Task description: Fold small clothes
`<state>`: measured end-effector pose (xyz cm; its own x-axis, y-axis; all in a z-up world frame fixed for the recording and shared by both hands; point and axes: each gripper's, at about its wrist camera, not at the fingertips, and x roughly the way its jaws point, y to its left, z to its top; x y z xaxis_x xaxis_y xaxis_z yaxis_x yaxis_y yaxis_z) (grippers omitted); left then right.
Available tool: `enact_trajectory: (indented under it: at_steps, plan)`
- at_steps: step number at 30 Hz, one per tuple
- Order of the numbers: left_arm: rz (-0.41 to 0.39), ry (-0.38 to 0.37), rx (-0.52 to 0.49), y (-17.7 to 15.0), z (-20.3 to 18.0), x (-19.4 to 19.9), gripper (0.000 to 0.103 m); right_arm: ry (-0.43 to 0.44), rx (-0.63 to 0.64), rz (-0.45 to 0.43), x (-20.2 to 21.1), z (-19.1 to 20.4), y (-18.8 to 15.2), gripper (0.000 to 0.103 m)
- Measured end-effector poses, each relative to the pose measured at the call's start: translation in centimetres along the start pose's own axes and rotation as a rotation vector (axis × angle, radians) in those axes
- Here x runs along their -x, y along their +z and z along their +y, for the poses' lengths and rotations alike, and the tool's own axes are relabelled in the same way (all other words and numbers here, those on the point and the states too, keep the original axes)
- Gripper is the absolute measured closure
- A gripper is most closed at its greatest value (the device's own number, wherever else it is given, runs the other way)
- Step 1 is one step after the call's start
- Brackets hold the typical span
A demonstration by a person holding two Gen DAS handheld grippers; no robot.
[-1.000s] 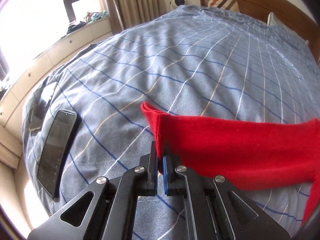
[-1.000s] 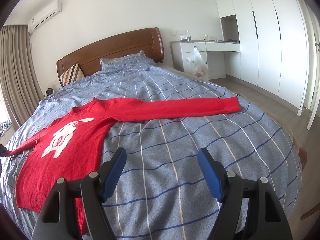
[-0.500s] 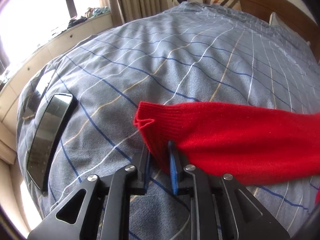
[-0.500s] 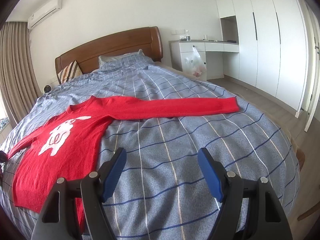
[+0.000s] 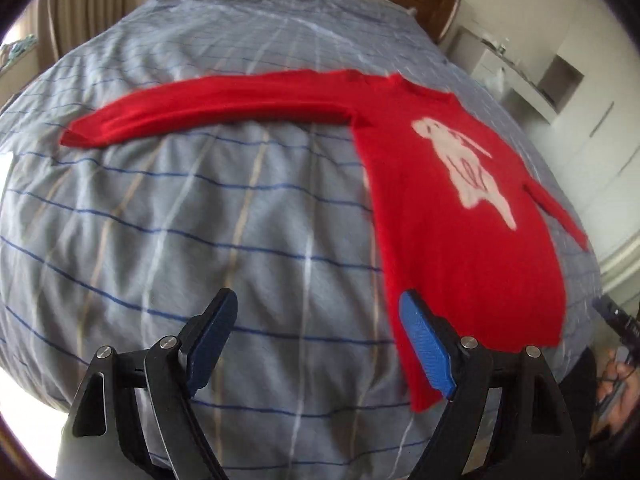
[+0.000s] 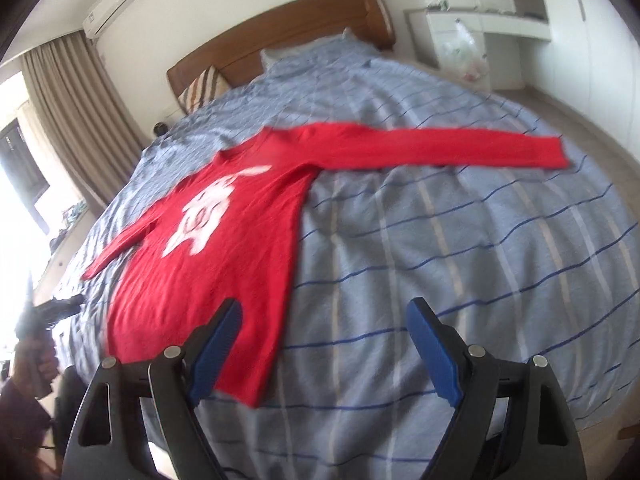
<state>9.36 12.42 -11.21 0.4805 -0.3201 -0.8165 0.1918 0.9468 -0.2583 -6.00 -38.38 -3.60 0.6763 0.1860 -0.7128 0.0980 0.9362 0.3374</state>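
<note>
A red sweater (image 5: 460,248) with a white rabbit motif lies flat, front up, on the blue checked bedcover (image 5: 180,240). Its one sleeve (image 5: 208,104) stretches out to the left, loose on the cover. My left gripper (image 5: 316,312) hovers near the hem's left corner, jaws opening, nothing pinched; its right pad (image 5: 424,344) overlaps the hem edge. In the right wrist view the sweater (image 6: 208,272) has its other sleeve (image 6: 440,148) stretched out to the right. My right gripper (image 6: 324,316) is above the hem's right corner, jaws opening, gripping nothing.
A wooden headboard (image 6: 280,28) and a striped pillow (image 6: 202,88) stand at the far end. Curtains (image 6: 76,120) hang on the left, a white desk with a plastic bag (image 6: 464,52) on the right. A hand holds the other gripper (image 6: 52,312) at the bed's left edge.
My left gripper opened and let go of the sleeve cuff, then swung over to the sweater's hem. The sleeve now lies flat. My right gripper tipped downward toward the hem and opened a bit wider.
</note>
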Motion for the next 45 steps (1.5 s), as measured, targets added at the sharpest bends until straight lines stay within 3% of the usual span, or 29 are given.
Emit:
enact_trajectory:
  at_steps: [4,7,8,10,11,16,21,23,25,29,32,39,45]
  plan:
    - [0.018,-0.047,-0.057,-2.9,-3.7,-2.1,0.020,0.145,-0.011,0.171,-3.2,1.6,-2.2,0.026]
    - [-0.004,-0.032,-0.036,-4.0,-4.3,-2.9,0.020,0.168,-0.011,0.255,-5.8,2.2,-3.4,0.045]
    - [-0.019,-0.018,-0.042,-4.3,-4.5,-2.9,0.021,0.179,-0.014,0.278,-6.6,2.3,-3.7,0.054]
    - [-0.037,0.034,-0.081,-4.7,-5.0,-3.0,0.026,0.191,-0.013,0.319,-8.0,2.6,-4.3,0.090]
    - [-0.039,0.064,-0.113,-4.8,-5.3,-3.1,0.029,0.170,-0.003,0.327,-8.3,2.8,-4.6,0.098]
    - [-0.046,0.095,-0.128,-5.8,-4.8,-3.1,0.035,0.075,-0.038,0.327,-7.7,2.0,-5.7,0.099]
    - [-0.051,0.107,-0.131,-6.1,-4.9,-3.0,0.031,0.070,-0.074,0.294,-7.7,1.3,-6.1,0.099]
    - [-0.038,0.097,-0.130,-6.3,-4.9,-2.8,0.024,0.057,-0.061,0.283,-7.4,1.5,-5.9,0.099]
    - [-0.020,0.094,-0.121,-6.5,-4.7,-2.4,0.022,0.054,-0.061,0.279,-7.4,1.6,-5.9,0.092]
    - [-0.034,0.077,-0.059,-6.8,-4.0,-0.4,0.017,0.000,-0.045,0.259,-5.7,1.7,-5.8,0.063]
    - [-0.108,0.063,0.005,-5.8,-3.1,1.3,0.011,-0.080,-0.008,0.160,-3.3,1.9,-5.3,0.049]
    - [-0.208,0.104,0.085,-1.8,-1.4,0.6,0.008,-0.292,0.071,-0.178,0.1,2.3,-3.2,0.040]
    - [-0.237,0.196,0.096,-2.3,-0.1,-1.2,0.008,-0.319,0.034,-0.238,-0.3,1.4,-2.9,0.040]
